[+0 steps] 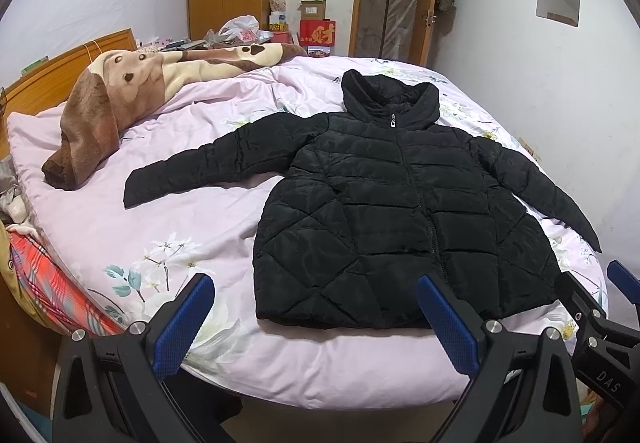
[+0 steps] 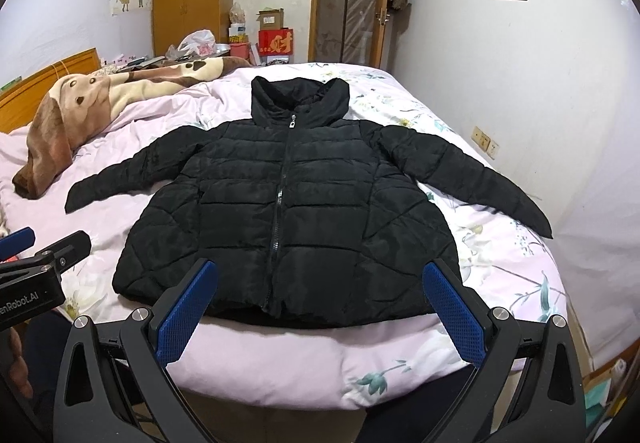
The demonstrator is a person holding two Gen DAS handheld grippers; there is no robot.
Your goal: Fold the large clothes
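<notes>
Both claws, left claw (image 1: 316,317) and right claw (image 2: 320,307), gape empty just short of the jacket (image 2: 288,211) hem; jacket lies flat, zipped, sleeves spread; no fold begun.

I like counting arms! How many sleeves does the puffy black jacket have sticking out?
2. One long quilted black sleeve stretches toward the brown blanket; the other sleeve stretches toward the white wall. None hidden.

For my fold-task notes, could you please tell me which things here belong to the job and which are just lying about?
For the job: black puffer jacket, left gripper, right gripper, both with jaws open.

Lying about: brown dog-print blanket, plastic bag, red box.
</notes>
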